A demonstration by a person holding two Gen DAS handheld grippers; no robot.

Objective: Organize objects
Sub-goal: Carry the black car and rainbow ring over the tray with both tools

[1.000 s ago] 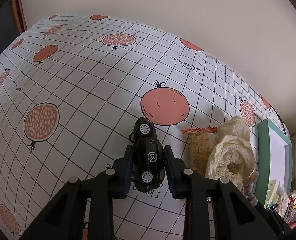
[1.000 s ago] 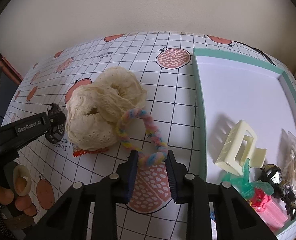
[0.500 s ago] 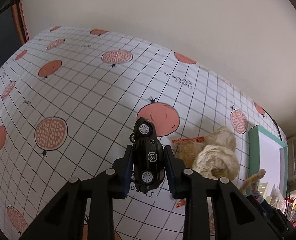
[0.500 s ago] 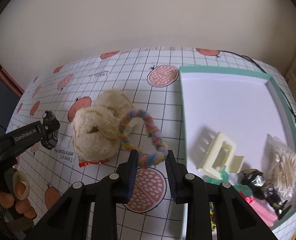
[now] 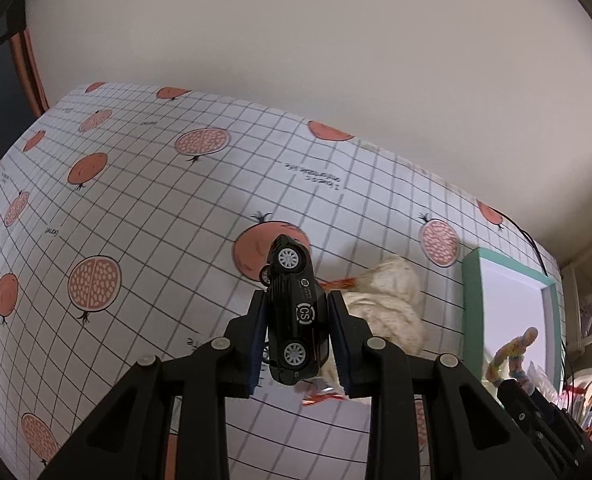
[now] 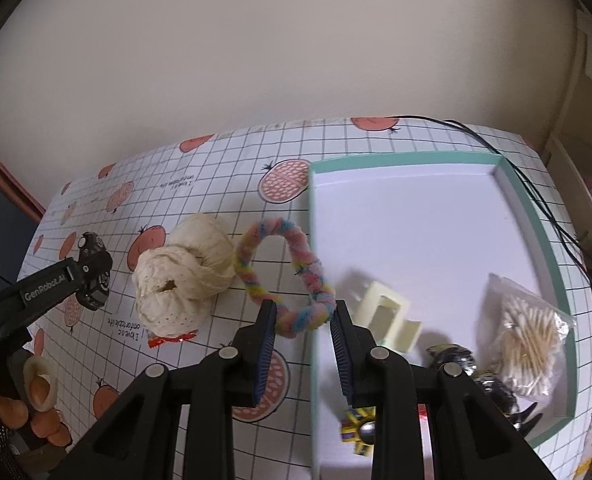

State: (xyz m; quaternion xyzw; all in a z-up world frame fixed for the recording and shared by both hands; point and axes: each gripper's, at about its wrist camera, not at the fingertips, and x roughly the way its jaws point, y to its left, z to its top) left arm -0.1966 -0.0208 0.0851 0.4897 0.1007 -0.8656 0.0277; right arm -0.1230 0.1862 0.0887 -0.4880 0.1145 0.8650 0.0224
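Fingers clamp toy car (image 5: pixel 296 316) left, pastel hair tie (image 6: pixel 286 280) right, both airborne; tray (image 6: pixel 536 216) holds about 5 items, cream scrunchies (image 6: pixel 184 276) left out.

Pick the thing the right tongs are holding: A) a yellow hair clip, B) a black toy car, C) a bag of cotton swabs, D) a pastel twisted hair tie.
D: the right tongs are shut on the pastel hair tie, which hangs clear of the tablecloth; the toy car sits in the left tongs, and the hair clip and swabs lie in the box.
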